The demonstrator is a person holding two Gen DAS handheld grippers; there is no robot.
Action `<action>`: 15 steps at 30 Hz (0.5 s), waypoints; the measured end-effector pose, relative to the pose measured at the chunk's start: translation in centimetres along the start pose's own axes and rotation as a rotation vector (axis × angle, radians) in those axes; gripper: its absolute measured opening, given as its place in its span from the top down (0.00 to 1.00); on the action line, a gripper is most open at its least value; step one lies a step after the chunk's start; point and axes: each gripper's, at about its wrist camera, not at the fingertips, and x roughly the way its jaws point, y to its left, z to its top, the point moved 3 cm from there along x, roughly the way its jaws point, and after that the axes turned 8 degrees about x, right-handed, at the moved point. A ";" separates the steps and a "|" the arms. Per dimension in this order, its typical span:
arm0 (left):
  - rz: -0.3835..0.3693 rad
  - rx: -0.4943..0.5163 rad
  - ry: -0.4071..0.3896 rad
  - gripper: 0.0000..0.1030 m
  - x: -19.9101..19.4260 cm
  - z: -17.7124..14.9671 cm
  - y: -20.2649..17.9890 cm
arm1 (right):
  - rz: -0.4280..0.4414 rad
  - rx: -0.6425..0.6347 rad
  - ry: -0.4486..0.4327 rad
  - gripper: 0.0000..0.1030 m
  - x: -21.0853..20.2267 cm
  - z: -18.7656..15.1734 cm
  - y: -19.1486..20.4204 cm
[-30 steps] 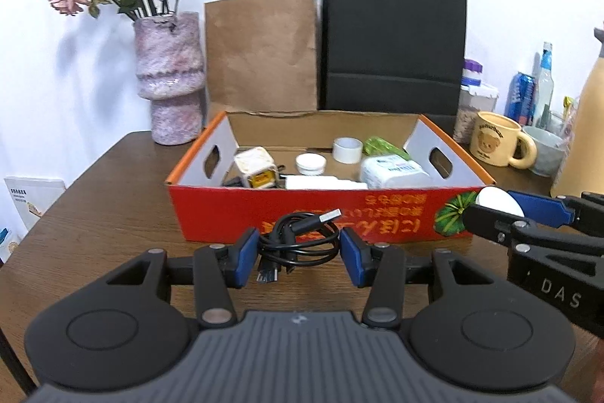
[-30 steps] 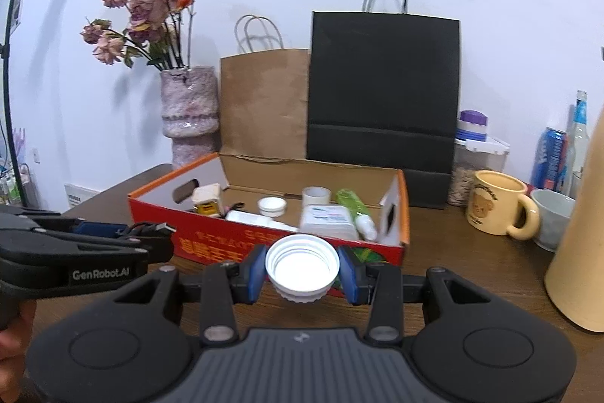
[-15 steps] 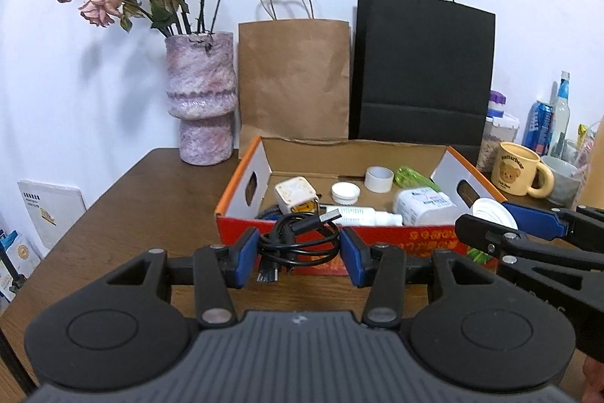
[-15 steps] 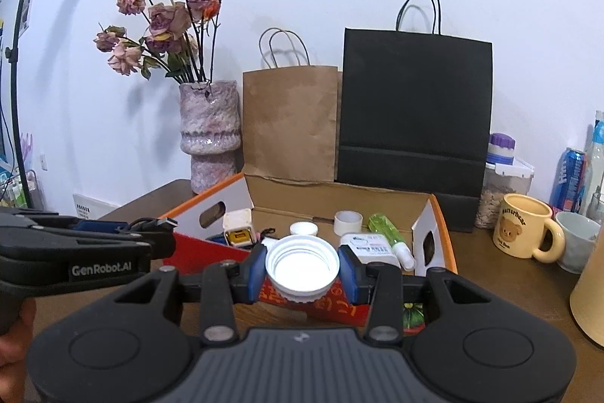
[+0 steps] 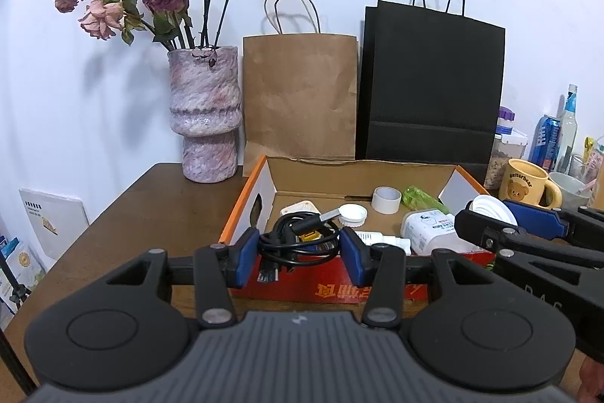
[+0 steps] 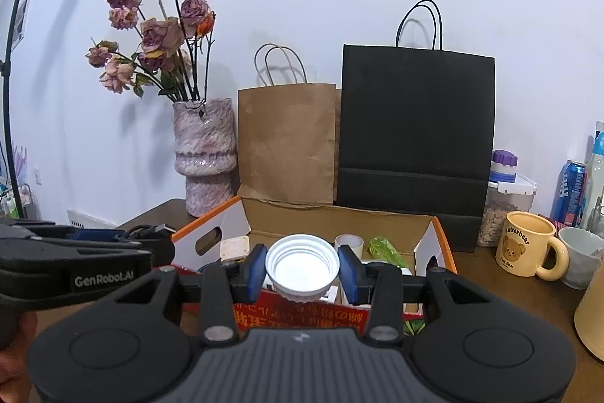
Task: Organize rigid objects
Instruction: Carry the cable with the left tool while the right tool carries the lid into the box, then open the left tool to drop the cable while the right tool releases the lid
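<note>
Two claws up over one red box on the brown table. Left claw squeezed on one black cable, rolled up, above the box's near wall. Right claw squeezed on one big white lid, open side facing back. Inside the box: one small white cap, one tape roll, one green bottle, one white jar, one white plug. Behind: two paper bags, one brown, one black. One vase of dry roses. One yellow mug.
</note>
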 end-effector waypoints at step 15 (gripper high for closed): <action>0.006 -0.010 0.003 0.54 3.5 1.6 -0.6 | -0.009 0.036 -0.009 0.62 3.3 1.4 -1.6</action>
